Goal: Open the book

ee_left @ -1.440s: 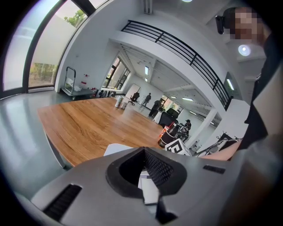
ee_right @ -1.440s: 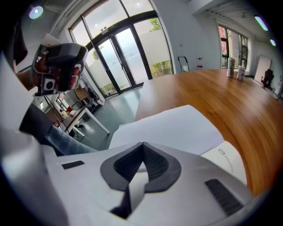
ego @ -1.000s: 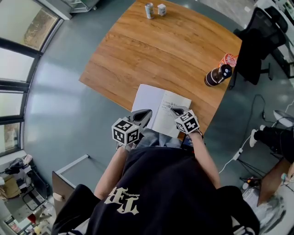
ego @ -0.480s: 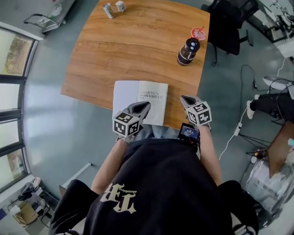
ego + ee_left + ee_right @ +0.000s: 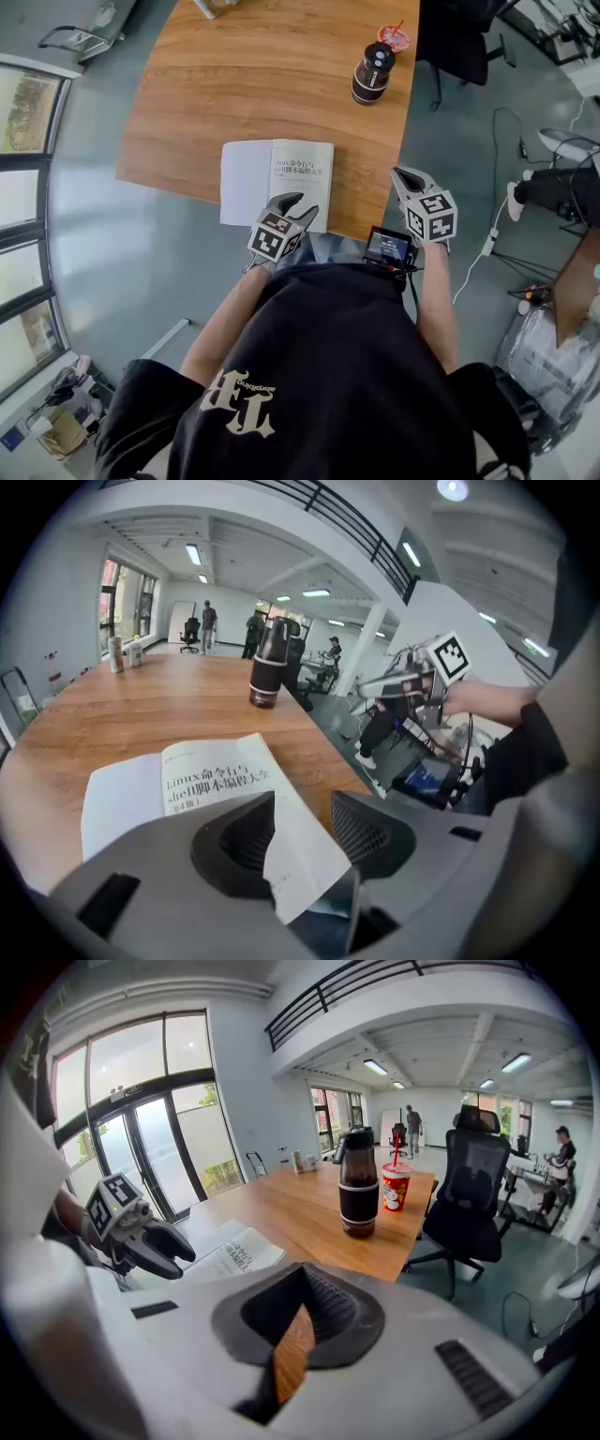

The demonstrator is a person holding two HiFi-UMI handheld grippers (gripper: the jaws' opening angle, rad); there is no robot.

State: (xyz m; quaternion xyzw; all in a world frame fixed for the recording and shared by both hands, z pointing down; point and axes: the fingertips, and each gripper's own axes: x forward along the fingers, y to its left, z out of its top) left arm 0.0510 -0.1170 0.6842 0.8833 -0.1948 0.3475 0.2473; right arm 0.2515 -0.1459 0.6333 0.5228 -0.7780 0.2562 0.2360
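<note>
Book [image 5: 277, 178] lying open; left gripper [image 5: 302, 206] jaws just parting off page corner; right gripper [image 5: 401, 174] closed, empty; task likely done.

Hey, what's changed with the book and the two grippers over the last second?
The right hand-held gripper came off the right page of the book and swung out to the book's right. The left hand-held gripper has just been opening its jaws at the book's near edge. A page corner sits between them, unpinched. The book stays lying open, and the bottle is unmoved.
</note>
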